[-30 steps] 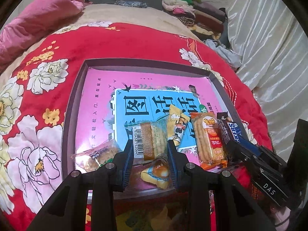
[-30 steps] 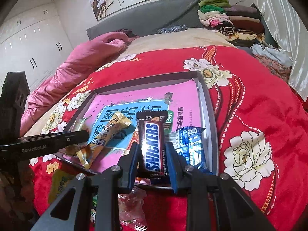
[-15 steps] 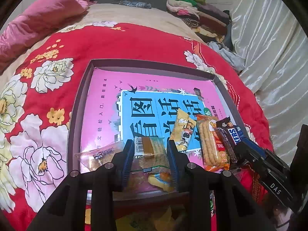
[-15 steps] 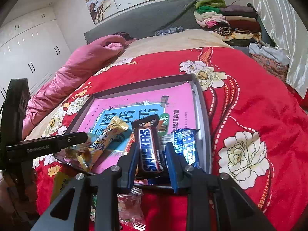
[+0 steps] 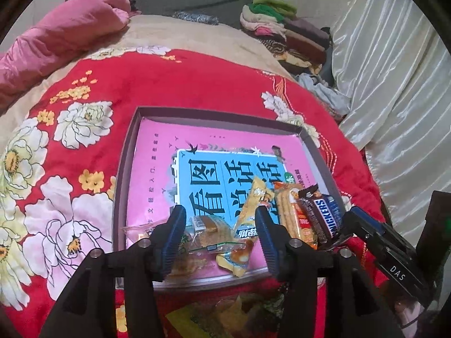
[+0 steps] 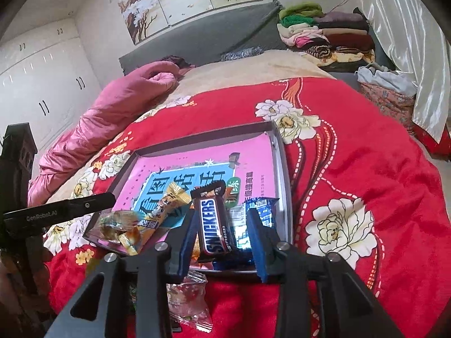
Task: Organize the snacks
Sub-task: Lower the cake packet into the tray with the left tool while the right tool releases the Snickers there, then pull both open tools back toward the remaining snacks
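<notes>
- Snacks lie in a row along the near edge of a shallow grey tray (image 5: 124, 180) that rests on a red floral bedspread (image 5: 84, 90); the tray's floor is a pink sheet with a blue panel of large Chinese characters.
- Snickers bar (image 6: 212, 226) sits near the tray's right end, its long axis running from the near rim toward the far side, label up.
- Just right of it lies a blue wrapped snack (image 6: 260, 207); left of it, seen from the left wrist view, an orange biscuit pack (image 5: 293, 214) lies parallel and touching it.
- A yellow wrapped bar (image 5: 252, 211) lies at a slant, its far end tilted toward the right, overlapping the blue panel.
- A clear-wrapped pastry (image 5: 210, 229) and a small yellow-wrapped cake (image 5: 234, 256) crowd the near rim; another clear packet (image 5: 138, 231) lies at the left end.
- More packets sit off the tray on the bedspread, among them a clear bag (image 6: 188, 298) below the near rim.
- The left gripper (image 5: 220, 231) hovers low over the near rim, jaws spread wide to either side of the pastry, gripping nothing.
- The right gripper (image 6: 221, 229) reaches in from the near edge, jaws parted with gaps on both sides of the Snickers bar, clasping nothing.
- A pink quilt (image 6: 112, 107) and folded clothes (image 6: 324, 33) lie well beyond the tray.
</notes>
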`<state>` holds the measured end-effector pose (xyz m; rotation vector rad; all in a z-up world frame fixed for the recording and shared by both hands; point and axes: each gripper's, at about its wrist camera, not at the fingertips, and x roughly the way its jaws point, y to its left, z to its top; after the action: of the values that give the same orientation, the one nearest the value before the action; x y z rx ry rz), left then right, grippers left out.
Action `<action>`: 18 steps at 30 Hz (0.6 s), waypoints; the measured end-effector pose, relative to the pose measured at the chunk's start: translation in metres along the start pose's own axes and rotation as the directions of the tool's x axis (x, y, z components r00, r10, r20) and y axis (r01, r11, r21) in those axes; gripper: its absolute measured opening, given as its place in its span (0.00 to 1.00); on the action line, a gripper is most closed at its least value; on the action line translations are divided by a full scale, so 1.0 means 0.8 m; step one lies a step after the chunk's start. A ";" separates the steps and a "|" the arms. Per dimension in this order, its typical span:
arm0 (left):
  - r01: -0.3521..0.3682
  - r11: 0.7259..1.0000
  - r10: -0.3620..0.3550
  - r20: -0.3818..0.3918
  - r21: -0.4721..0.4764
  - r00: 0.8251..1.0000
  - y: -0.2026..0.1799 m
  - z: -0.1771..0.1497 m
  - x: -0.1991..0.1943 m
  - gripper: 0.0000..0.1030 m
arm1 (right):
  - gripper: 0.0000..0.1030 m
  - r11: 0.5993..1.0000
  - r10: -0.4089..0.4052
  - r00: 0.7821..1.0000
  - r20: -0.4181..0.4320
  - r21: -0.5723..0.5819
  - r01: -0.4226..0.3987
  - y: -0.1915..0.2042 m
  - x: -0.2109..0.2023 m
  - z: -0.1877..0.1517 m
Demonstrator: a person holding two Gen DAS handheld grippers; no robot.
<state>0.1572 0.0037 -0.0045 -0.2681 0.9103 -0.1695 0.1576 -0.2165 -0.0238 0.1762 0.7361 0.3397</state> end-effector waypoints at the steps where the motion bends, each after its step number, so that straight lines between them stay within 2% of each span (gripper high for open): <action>1: 0.002 1.000 -0.002 0.003 -0.002 1.000 0.001 0.001 -0.003 0.53 | 0.40 1.000 -0.002 1.000 0.006 0.002 0.002 0.000 -0.002 0.001; 9: 0.011 0.999 -0.009 0.031 -0.041 0.999 0.017 -0.002 -0.023 0.66 | 0.49 1.000 0.001 1.000 0.022 0.006 -0.001 0.001 -0.008 0.003; 12: 0.001 0.998 0.002 0.044 -0.057 0.999 0.025 -0.006 -0.032 0.68 | 0.54 1.000 0.001 0.999 0.033 0.002 -0.002 0.002 -0.011 0.001; 18: -0.023 0.998 0.027 0.067 -0.059 0.997 0.036 -0.018 -0.047 0.70 | 0.57 1.000 0.002 0.999 0.048 -0.001 -0.002 0.003 -0.019 0.001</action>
<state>0.1242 0.0388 0.0067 -0.3145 0.8514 -0.1102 0.1474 -0.2201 -0.0130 0.1838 0.6884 0.3369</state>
